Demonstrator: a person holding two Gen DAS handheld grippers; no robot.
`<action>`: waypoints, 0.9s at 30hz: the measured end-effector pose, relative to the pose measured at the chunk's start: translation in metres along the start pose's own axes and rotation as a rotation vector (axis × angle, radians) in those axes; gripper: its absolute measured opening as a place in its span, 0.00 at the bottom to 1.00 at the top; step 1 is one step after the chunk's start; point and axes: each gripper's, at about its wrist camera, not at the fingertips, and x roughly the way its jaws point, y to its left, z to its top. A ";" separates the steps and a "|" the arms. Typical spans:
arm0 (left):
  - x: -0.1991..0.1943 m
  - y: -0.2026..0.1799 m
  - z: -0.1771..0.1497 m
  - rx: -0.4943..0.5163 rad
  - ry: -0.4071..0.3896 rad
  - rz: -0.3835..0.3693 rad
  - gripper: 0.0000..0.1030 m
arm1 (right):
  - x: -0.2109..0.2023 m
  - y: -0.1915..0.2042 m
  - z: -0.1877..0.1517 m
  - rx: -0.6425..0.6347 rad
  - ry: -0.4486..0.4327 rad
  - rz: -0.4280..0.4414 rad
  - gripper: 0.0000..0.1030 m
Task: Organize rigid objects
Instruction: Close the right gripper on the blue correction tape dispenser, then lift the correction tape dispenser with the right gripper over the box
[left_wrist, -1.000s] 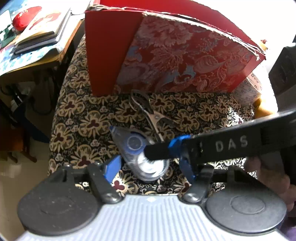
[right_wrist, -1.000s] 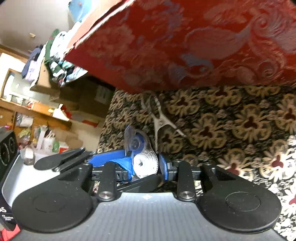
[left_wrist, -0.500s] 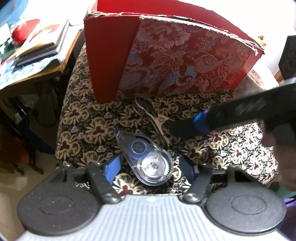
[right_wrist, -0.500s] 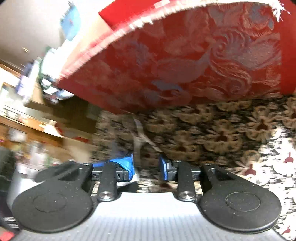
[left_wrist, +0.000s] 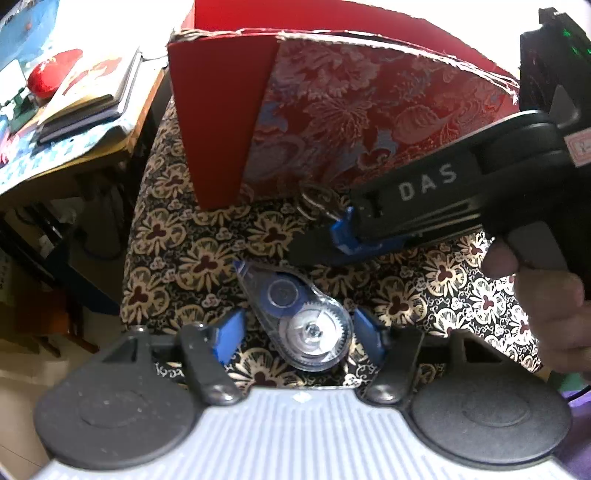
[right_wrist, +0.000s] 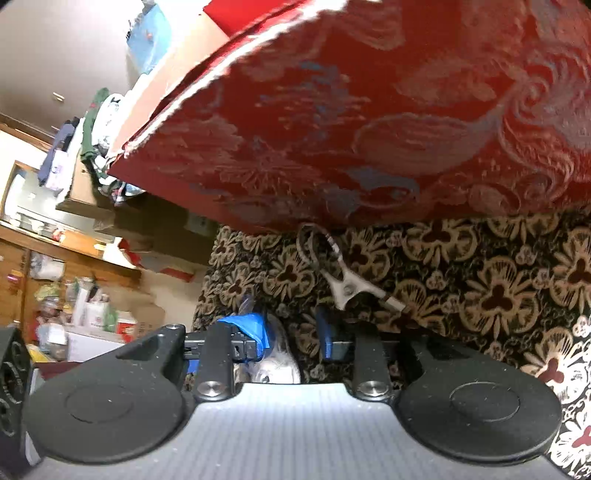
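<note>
From my left wrist view the correction tape dispenser (left_wrist: 295, 317) lies on the cloth-covered desk (left_wrist: 173, 266) near its front edge, between the fingers of my left gripper (left_wrist: 297, 334), neither pad visibly touching it. Behind it, toward the far edge, the box (left_wrist: 332, 122) stands on the desk. The metal clip (left_wrist: 316, 201) lies just before the box's lower wall, its ring end closest to the box. My right gripper (left_wrist: 328, 240) comes in from the right, its tips between the clip and the dispenser. Left of the desk, a side table (left_wrist: 110, 140) carries stacked books (left_wrist: 85, 99).
</note>
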 end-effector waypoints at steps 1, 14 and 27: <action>0.000 0.000 0.000 0.001 -0.004 0.001 0.63 | 0.001 -0.003 0.000 0.014 0.020 0.021 0.11; 0.004 -0.006 0.004 -0.014 -0.029 -0.029 0.48 | -0.005 -0.023 -0.012 0.118 0.053 0.125 0.11; 0.006 -0.019 0.017 -0.042 -0.031 -0.171 0.36 | -0.033 -0.047 -0.024 0.185 0.006 0.134 0.11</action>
